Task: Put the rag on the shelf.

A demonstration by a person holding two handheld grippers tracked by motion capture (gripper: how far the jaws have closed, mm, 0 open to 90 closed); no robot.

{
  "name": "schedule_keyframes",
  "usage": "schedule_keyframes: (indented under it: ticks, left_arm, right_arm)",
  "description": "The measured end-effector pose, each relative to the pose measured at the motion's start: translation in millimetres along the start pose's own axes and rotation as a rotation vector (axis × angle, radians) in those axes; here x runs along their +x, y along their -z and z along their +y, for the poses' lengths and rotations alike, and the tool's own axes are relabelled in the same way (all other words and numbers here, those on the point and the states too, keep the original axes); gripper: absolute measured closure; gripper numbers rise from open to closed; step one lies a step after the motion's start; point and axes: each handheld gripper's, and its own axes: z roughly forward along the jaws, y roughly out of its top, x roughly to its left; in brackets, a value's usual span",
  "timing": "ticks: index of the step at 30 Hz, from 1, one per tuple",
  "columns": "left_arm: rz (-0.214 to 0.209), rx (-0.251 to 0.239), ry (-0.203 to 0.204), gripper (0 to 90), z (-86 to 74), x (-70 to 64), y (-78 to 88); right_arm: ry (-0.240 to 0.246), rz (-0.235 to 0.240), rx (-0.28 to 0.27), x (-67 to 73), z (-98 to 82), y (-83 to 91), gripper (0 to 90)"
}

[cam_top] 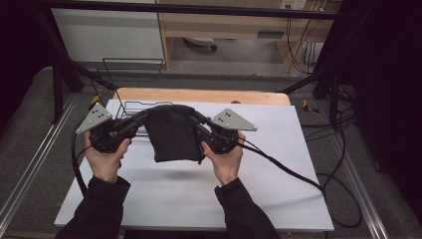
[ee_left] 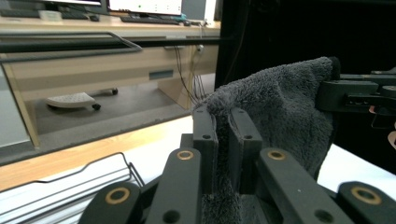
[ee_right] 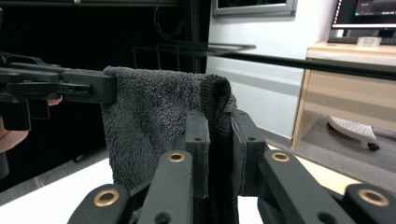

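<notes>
From the high view I have the dark towel hanging clear above the white table, its top edge running 9 to 3 o'clock between my left gripper and right gripper, the 2 equally near. In the left gripper view my jaws are clamped on one top corner, with the cloth stretching toward 2 o'clock. In the right gripper view they pinch the other corner, with the cloth toward 10 o'clock.

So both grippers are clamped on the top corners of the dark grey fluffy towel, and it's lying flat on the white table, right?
Not flat. The high view shows the dark grey fluffy towel hanging above the white table, its shadow beneath. The left gripper and right gripper are indeed clamped on its top corners.
</notes>
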Motion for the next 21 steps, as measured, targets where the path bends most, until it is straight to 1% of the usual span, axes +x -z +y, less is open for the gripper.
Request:
schedule_keyframes:
  ticks: [5,8,10,12,16,19,21]
  left_arm:
    - [0.023,-0.038,0.005,82.8,10.0,9.3,7.2]
    - [0.039,-0.056,0.007,82.8,15.7,14.6,10.8]
    - [0.045,-0.065,0.008,82.8,19.4,18.1,13.1]
    - [0.048,-0.074,0.012,82.9,22.9,22.1,15.1]
    - [0.061,-0.094,0.021,82.9,30.0,29.6,18.6]
    - [0.075,-0.108,0.016,82.9,36.6,33.9,20.2]
    - [0.079,-0.119,0.019,82.9,41.3,37.3,21.1]
  right_arm:
    - [0.02,0.002,-0.026,7.7,10.5,-11.6,79.6]
    - [0.014,0.005,-0.042,10.8,16.4,-19.1,79.7]
    - [0.017,0.005,-0.052,12.7,20.2,-23.7,79.7]
    - [0.029,0.0,-0.062,15.1,24.0,-28.0,79.7]
    - [0.028,0.006,-0.079,17.7,32.3,-35.9,79.8]
    - [0.038,0.004,-0.089,20.2,38.7,-41.4,79.8]
    - [0.042,0.004,-0.097,22.2,43.1,-44.6,79.8]
